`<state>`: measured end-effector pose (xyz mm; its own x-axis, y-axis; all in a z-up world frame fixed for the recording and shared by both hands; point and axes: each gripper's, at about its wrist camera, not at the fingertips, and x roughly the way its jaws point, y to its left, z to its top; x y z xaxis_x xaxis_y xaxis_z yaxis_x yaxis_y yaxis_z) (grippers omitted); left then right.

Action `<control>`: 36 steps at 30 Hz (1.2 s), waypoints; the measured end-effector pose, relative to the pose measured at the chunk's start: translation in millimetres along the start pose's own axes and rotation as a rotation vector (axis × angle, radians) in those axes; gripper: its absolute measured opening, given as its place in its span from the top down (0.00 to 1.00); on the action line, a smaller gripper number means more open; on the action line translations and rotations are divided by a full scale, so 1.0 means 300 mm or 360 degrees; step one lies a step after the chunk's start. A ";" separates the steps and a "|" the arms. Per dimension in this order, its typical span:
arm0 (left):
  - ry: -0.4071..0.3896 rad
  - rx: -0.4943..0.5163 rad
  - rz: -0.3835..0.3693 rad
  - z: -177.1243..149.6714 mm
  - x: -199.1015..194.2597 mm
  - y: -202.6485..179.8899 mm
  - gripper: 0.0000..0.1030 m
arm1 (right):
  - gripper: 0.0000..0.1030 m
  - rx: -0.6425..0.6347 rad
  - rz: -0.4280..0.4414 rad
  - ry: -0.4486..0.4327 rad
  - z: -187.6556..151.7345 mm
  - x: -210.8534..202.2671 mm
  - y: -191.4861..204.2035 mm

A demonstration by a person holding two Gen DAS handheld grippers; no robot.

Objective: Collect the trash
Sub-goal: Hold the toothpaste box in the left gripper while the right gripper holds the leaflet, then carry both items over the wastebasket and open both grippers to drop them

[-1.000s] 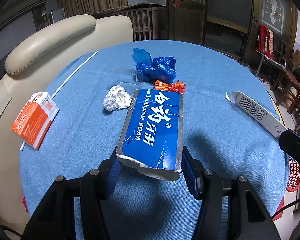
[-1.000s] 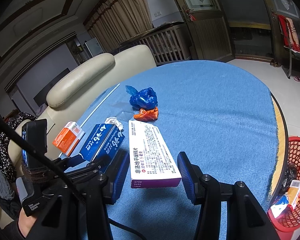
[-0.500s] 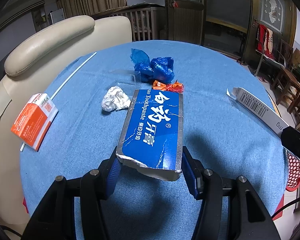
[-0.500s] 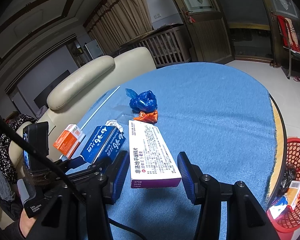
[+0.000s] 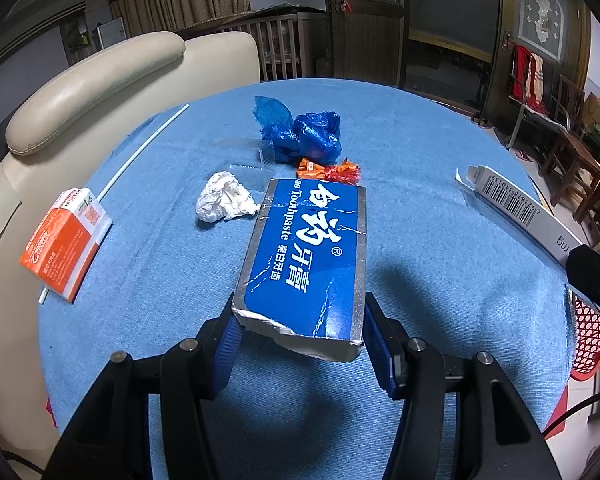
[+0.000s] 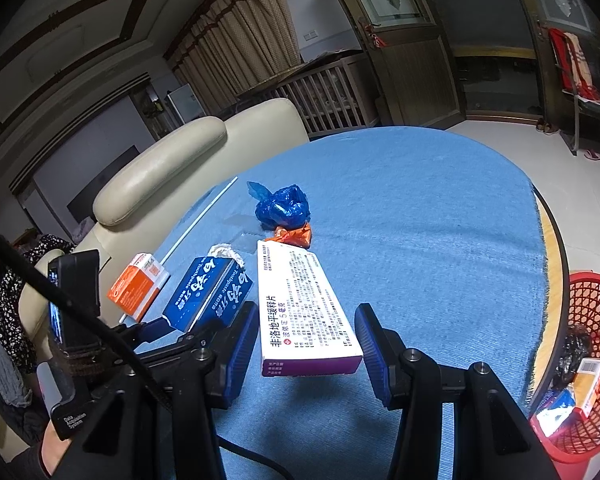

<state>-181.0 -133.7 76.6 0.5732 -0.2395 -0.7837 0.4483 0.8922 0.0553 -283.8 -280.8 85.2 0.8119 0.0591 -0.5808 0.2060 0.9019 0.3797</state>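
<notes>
Dim room, sharp focus — fisheye-warped edges

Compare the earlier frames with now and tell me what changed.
Little changed. The left gripper still clamps the blue toothpaste box and the right gripper still holds the white medicine box, both lifted off the blue tablecloth. Both views drifted only slightly. The tissue wad, blue bag and orange box stayed put.

Both grippers are matte black frames with blue ribbed pads lining the inner faces of their fingers and silver round screw heads on the linkages. In the right wrist view, the left gripper carries a black phone-like module, a black cable and a grey "Data Acquisition System" label.
</notes>
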 end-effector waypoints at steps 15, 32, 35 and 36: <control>0.0016 0.0008 -0.0011 0.004 0.020 0.000 0.43 | 0.49 0.0008 -0.0005 -0.0003 -0.001 0.002 -0.002; 0.0040 0.0037 -0.0037 0.011 0.031 -0.037 0.43 | 0.49 0.0063 -0.0028 -0.0034 -0.008 -0.021 -0.041; 0.0034 0.0059 -0.0049 0.017 0.028 -0.061 0.43 | 0.49 0.0100 -0.0050 -0.0061 -0.006 -0.047 -0.072; 0.0032 0.0070 -0.0054 0.021 0.026 -0.071 0.43 | 0.49 0.0117 -0.0061 -0.0072 -0.006 -0.060 -0.089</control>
<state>-181.8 -156.9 73.3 0.5436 -0.2613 -0.7977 0.4971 0.8659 0.0550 -305.0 -305.1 84.1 0.8262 0.0042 -0.5634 0.2757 0.8691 0.4108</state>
